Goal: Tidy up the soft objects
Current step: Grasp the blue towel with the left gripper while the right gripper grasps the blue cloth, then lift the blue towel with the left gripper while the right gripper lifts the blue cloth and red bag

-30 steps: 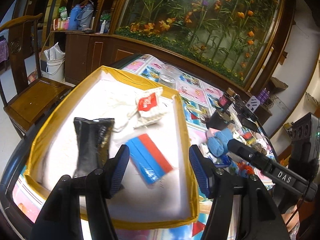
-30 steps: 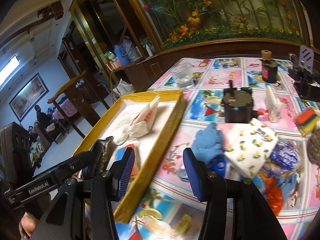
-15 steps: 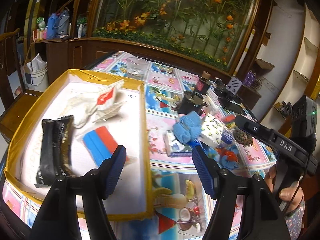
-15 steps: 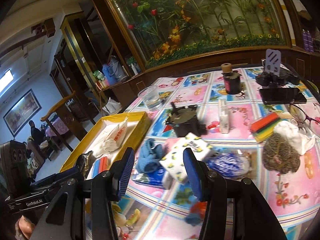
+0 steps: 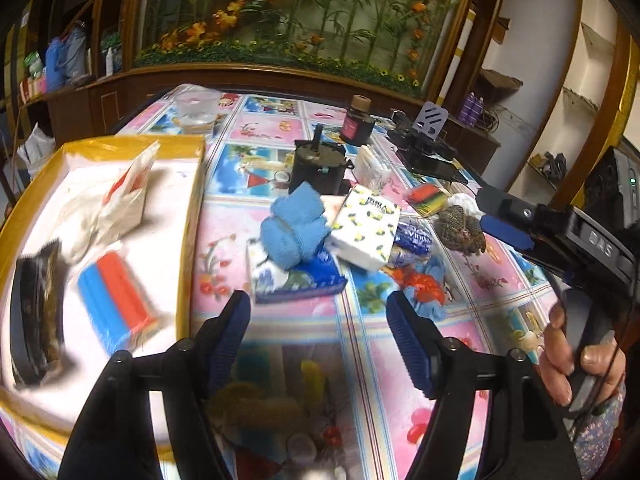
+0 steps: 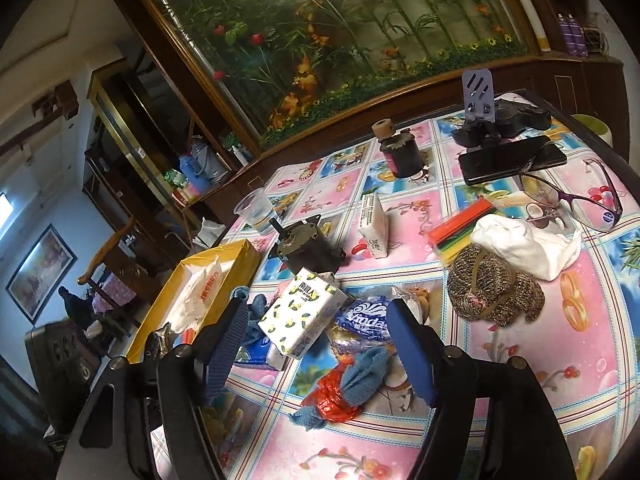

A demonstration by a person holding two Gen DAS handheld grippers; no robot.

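A yellow-rimmed tray [image 5: 192, 216] on the left holds a blue and red sponge [image 5: 116, 296], a black packet [image 5: 36, 316] and white tissue packs [image 5: 124, 196]. On the table beside it lie a blue towel [image 5: 294, 226], a lemon-print tissue pack [image 5: 366, 226], a blue tissue pack [image 6: 366, 320], a blue and red cloth [image 6: 348, 388], a brown knitted piece [image 6: 488, 292] and a white cloth [image 6: 524, 246]. My left gripper [image 5: 320, 336] is open and empty, just in front of the towel pile. My right gripper [image 6: 316, 344] is open and empty, above the lemon-print pack and the cloth.
A black motor block [image 6: 308, 250], a dark jar [image 6: 400, 152], a plastic cup [image 6: 256, 212], a phone [image 6: 508, 158], glasses [image 6: 576, 200], a coloured sponge stack [image 6: 464, 232] and a small white box [image 6: 374, 226] stand on the patterned tablecloth. A wooden cabinet with a flower mural runs behind.
Both grippers have swung right, away from the tray, and now face the pile of soft things on the tablecloth. Both stay open and empty.
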